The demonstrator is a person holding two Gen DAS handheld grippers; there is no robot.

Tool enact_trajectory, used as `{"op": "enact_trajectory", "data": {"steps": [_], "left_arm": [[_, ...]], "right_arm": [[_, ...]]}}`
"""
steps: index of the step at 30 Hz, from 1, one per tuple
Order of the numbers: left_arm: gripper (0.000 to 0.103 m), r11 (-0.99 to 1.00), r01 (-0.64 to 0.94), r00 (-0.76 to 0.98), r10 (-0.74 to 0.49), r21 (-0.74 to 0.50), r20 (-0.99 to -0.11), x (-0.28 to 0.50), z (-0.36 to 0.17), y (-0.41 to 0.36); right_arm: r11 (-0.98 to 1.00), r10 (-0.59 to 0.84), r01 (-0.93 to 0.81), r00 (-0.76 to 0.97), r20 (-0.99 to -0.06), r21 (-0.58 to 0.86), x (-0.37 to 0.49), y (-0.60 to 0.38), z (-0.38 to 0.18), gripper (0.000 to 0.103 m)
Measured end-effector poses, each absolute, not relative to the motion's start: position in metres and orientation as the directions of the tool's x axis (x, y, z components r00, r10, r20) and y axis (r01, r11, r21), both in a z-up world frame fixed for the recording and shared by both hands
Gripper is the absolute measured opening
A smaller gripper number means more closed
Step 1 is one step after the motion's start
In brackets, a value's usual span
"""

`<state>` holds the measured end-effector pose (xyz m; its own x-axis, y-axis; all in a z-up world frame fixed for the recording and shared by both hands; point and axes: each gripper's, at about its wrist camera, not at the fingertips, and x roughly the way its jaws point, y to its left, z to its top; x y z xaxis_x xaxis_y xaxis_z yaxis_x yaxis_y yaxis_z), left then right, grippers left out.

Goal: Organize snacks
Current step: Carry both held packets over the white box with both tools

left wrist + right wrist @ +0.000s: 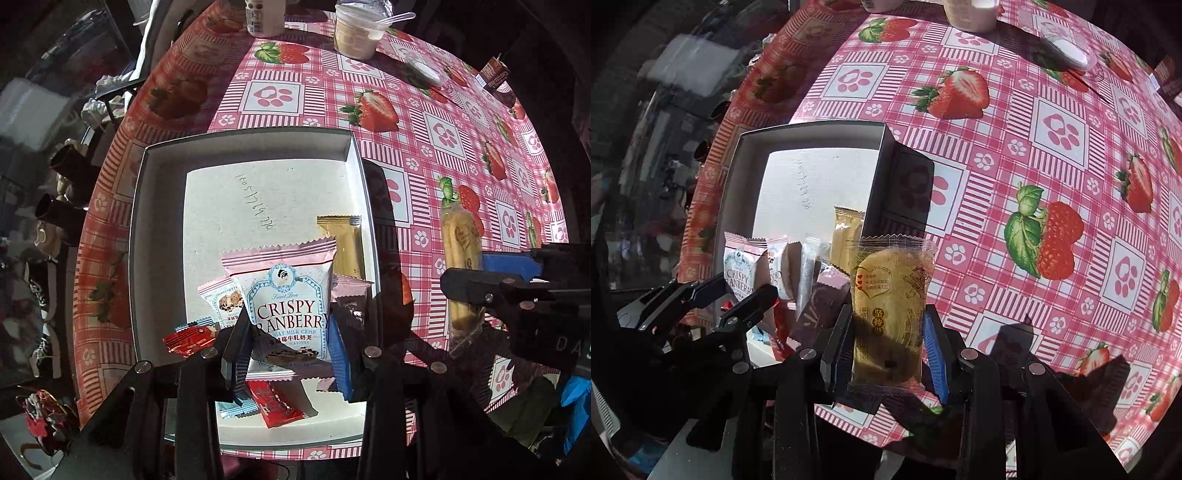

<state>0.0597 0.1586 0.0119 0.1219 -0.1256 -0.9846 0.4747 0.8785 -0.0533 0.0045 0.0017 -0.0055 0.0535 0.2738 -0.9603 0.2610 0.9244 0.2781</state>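
Note:
My left gripper [288,350] is shut on a pink-and-white Crispy Cranberry packet [288,295] and holds it upright over the near end of the open white box [155,236]. In the box lie a gold bar packet [345,243], red packets [275,404], and a small white packet [221,301]. My right gripper [886,343] is shut on a clear-wrapped yellow pastry [892,295] and holds it above the tablecloth just right of the box [882,173]. The right gripper with the pastry also shows in the left wrist view [461,273]. The left gripper shows in the right wrist view [738,295].
The round table has a pink strawberry-print cloth [424,155]. At its far side stand a bottle [264,16], a plastic cup with a spoon [360,31], a clear wrapper [424,68] and a small brown carton [495,74]. Shoes and clutter lie on the floor at left [44,302].

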Motion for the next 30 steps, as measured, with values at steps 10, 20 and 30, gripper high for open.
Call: {"op": "enact_trajectory", "data": {"steps": [10,20,30], "left_arm": [[0.042,0.9,0.429,0.111,-0.13,-0.07,-0.985,0.07,0.004,0.176],[0.042,0.903,0.422,0.101,-0.132,-0.078,-0.986,0.073,0.001,0.181],[0.042,0.905,0.417,0.099,-0.134,-0.081,-0.986,0.078,0.002,0.183]], "right_arm": [[0.947,0.261,0.187,0.033,-0.965,0.263,0.031,0.028,-0.004,0.038],[0.952,0.262,0.16,0.018,-0.965,0.262,0.037,0.038,-0.004,0.038],[0.957,0.259,0.133,0.015,-0.966,0.258,0.044,0.044,-0.002,0.038]]}}
